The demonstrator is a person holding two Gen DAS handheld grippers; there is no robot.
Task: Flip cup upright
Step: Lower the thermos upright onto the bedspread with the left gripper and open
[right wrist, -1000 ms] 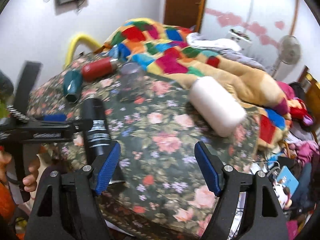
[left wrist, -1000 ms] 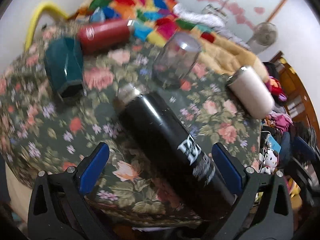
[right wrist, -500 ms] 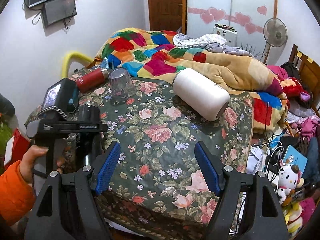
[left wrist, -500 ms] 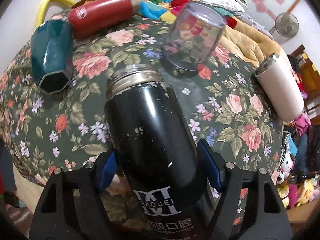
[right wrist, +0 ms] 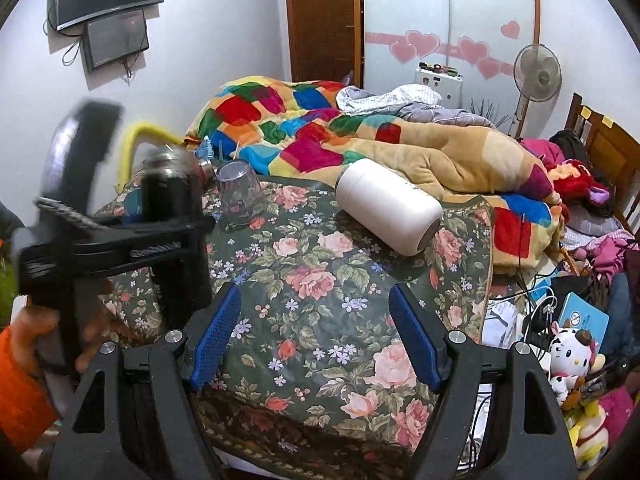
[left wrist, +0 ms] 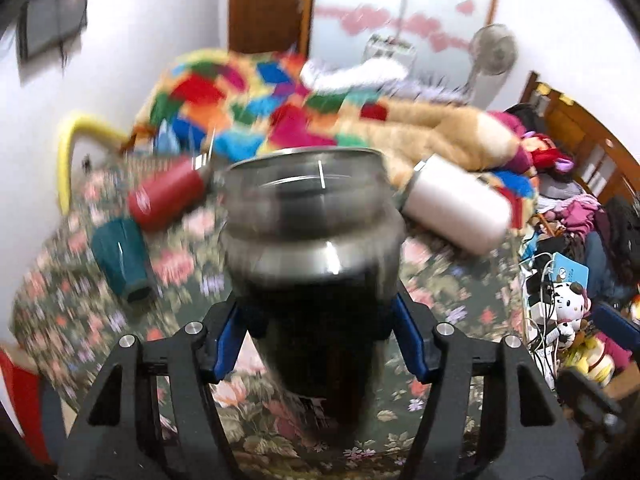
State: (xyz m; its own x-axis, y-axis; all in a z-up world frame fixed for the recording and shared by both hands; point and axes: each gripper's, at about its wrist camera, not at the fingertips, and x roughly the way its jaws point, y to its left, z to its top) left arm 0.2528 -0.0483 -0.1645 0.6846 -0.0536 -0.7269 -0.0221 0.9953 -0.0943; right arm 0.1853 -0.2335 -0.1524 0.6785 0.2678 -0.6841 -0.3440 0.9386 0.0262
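Since a second ago your left claw (left wrist: 316, 344) has closed on the black steel flask (left wrist: 316, 280) that lay on its side and swung it up, so its open steel mouth now faces up toward the camera. It is gripped between the blue pads (left wrist: 226, 340) low on the body, near vertical above the floral table (left wrist: 60, 300); blur hides whether the base touches the cloth. Your right claw (right wrist: 316, 332) hangs open and empty over the table's near edge.

By my reading, the flip of this one is nearly done: what is left is setting the base flat and letting go. Around it, a red flask (left wrist: 168, 196), a teal cup (left wrist: 122, 256) and a white tumbler (left wrist: 456, 204) lie on their sides, well apart from your grip. In the right view a clear glass (right wrist: 238, 190) stands mouth-down just beyond the black flask. Nothing appears to crowd the landing spot.
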